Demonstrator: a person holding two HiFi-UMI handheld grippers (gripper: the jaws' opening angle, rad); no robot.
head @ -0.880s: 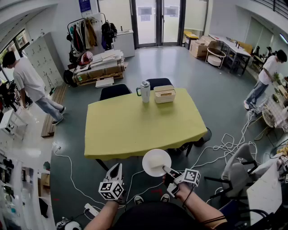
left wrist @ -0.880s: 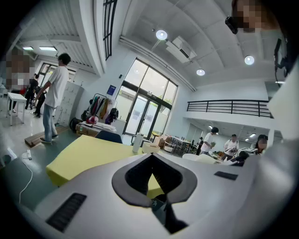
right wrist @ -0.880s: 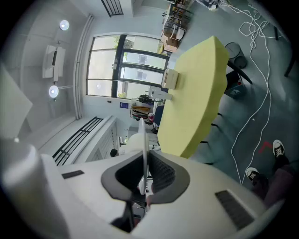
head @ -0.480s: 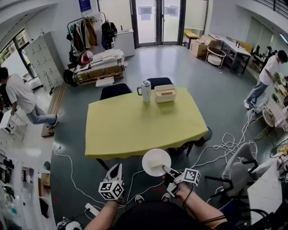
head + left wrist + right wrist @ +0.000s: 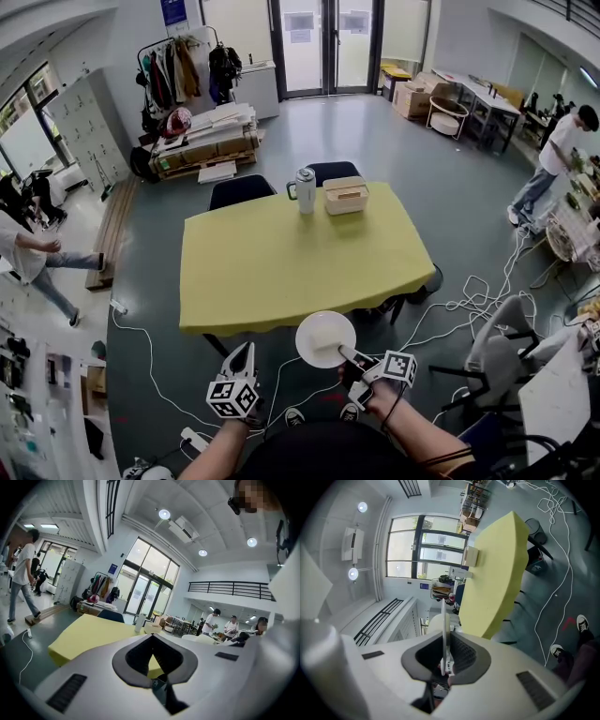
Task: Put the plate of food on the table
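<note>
A round white plate hangs level in the air just off the near edge of the yellow table. My right gripper is shut on its near rim. In the right gripper view the plate shows edge-on between the pads, with the table beyond it. Whatever lies on the plate is too pale to make out. My left gripper hovers left of the plate, below the table edge, shut with nothing in it. In its own view the left gripper points at the table.
A steel flask and a cream box stand at the table's far edge, with black chairs behind. Cables trail over the floor at right, near a grey chair. One person walks at left, another stands far right.
The person at left has walked further left and nearer. Both grippers and the plate have hardly moved.
</note>
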